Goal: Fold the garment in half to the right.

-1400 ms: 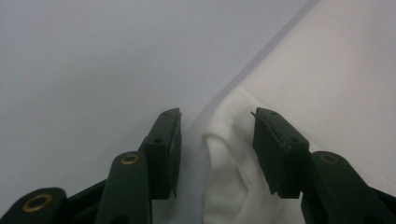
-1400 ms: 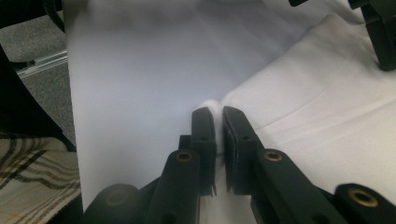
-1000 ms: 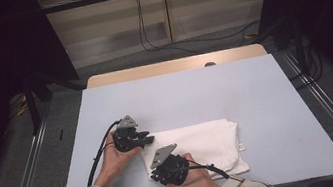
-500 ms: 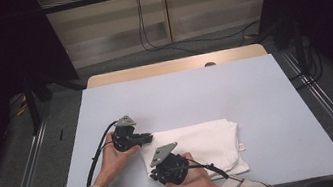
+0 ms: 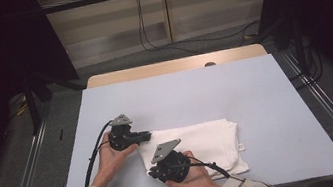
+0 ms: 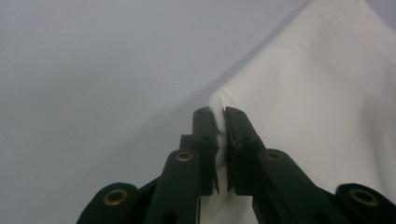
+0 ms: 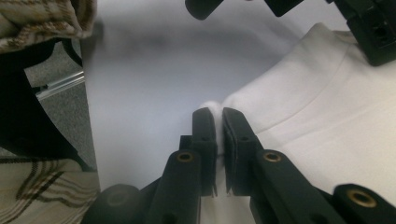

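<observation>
A folded white cloth [image 5: 203, 143] lies on the near part of the pale table [image 5: 180, 96]. My left gripper [image 5: 148, 136] reaches in from the left and is shut on the cloth's far left corner. In the left gripper view its jaws [image 6: 218, 122] pinch a fold of the white cloth [image 6: 303, 93]. My right gripper [image 5: 151, 174] sits at the near left corner, held by the person's right hand. In the right gripper view its jaws [image 7: 218, 119] are shut on the cloth's edge [image 7: 317, 107], with the left gripper [image 7: 369, 32] beyond.
A wooden strip [image 5: 175, 65] borders the table's far edge. Metal rails [image 5: 25, 171] run along both sides on the grey floor. Cables [image 5: 187, 42] hang behind the table. A plaid sleeve [image 7: 37, 18] is close to the right gripper.
</observation>
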Action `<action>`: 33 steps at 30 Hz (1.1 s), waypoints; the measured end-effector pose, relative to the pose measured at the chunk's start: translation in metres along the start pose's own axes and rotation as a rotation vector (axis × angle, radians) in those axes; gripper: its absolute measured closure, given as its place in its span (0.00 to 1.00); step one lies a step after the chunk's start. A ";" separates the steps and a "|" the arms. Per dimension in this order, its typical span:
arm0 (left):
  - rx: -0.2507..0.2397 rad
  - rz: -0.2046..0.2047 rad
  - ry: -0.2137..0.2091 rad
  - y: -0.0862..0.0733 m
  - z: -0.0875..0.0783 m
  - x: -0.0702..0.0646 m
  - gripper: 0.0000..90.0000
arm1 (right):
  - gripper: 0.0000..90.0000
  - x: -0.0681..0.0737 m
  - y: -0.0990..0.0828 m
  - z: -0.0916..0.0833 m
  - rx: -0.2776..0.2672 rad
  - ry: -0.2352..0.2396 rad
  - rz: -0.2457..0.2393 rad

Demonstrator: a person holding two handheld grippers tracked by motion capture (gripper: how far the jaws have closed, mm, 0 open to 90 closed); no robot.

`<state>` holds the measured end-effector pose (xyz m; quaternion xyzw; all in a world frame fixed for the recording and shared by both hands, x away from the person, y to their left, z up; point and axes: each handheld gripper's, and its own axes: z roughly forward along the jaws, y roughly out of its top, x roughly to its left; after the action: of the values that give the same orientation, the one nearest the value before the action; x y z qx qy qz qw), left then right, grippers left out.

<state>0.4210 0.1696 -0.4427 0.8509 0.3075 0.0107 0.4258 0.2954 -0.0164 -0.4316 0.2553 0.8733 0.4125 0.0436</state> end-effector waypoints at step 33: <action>-0.082 -0.057 -0.001 0.004 -0.023 0.004 0.93 | 0.94 0.006 0.014 -0.011 -0.082 -0.002 0.006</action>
<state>0.4199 0.1865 -0.4259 0.8237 0.3307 0.0108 0.4606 0.2926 -0.0136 -0.4130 0.2563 0.8549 0.4478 0.0536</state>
